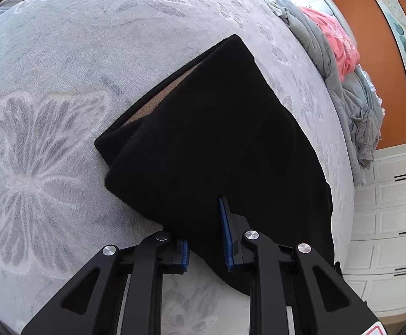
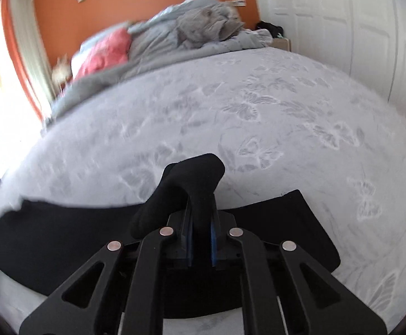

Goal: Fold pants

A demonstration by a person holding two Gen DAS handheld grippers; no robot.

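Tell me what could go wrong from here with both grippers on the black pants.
1. The right gripper pinches only a small bunch of the pants; lifted further, it could slip out.
2. The left gripper straddles the folded edge with its pads apart, so that side could drag or unfold.
3. The tan lining already peeks out of the fold; pulling may skew the layers.

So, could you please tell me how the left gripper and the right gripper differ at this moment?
The left gripper has its jaws apart, straddling the edge of the black pants, while the right gripper has its jaws pinched on a fold of that fabric. The cloth at the left gripper lies flat on the bed; at the right gripper it bunches up above the jaws. Both have blue pads and point down at the pants.
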